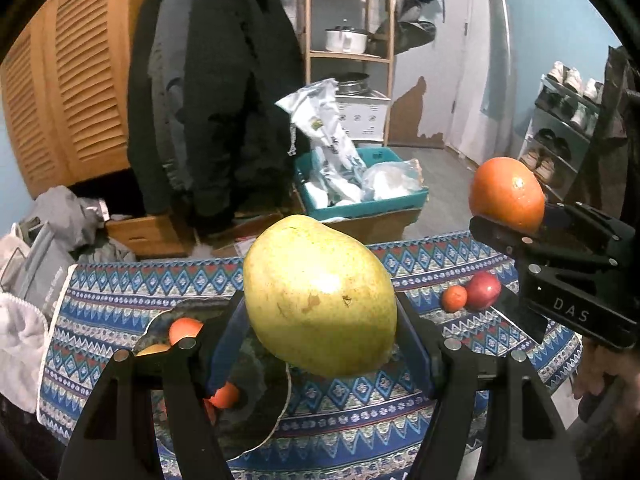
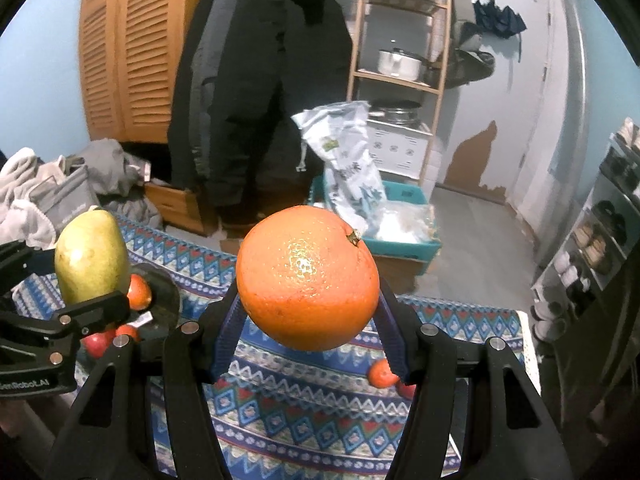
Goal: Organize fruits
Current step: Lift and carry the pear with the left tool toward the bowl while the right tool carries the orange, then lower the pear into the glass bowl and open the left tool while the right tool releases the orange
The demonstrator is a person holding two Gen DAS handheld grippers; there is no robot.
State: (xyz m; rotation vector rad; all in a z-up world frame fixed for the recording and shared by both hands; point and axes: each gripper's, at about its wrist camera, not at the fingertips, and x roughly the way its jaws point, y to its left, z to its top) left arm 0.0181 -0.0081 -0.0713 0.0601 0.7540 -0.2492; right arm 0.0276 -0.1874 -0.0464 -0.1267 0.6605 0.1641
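Note:
My left gripper [image 1: 320,332] is shut on a large yellow-green pear [image 1: 320,296], held above the patterned table. Below it sits a dark plate [image 1: 260,412] with small orange fruits [image 1: 185,329] on it. My right gripper [image 2: 308,332] is shut on a big orange [image 2: 307,278], also held in the air. In the left wrist view the same orange [image 1: 507,194] shows at the right, in the other gripper. In the right wrist view the pear [image 2: 90,254] shows at the left, above the plate [image 2: 166,292]. A small orange fruit [image 1: 454,298] and a red apple [image 1: 483,290] lie on the cloth.
A blue patterned cloth [image 2: 320,408] covers the table. Beyond its far edge stand a teal crate with bags [image 1: 360,196], hanging dark coats [image 1: 216,92], a wooden shelf with pots [image 1: 348,40] and a shoe rack [image 1: 560,128]. Laundry [image 1: 24,340] lies at the left.

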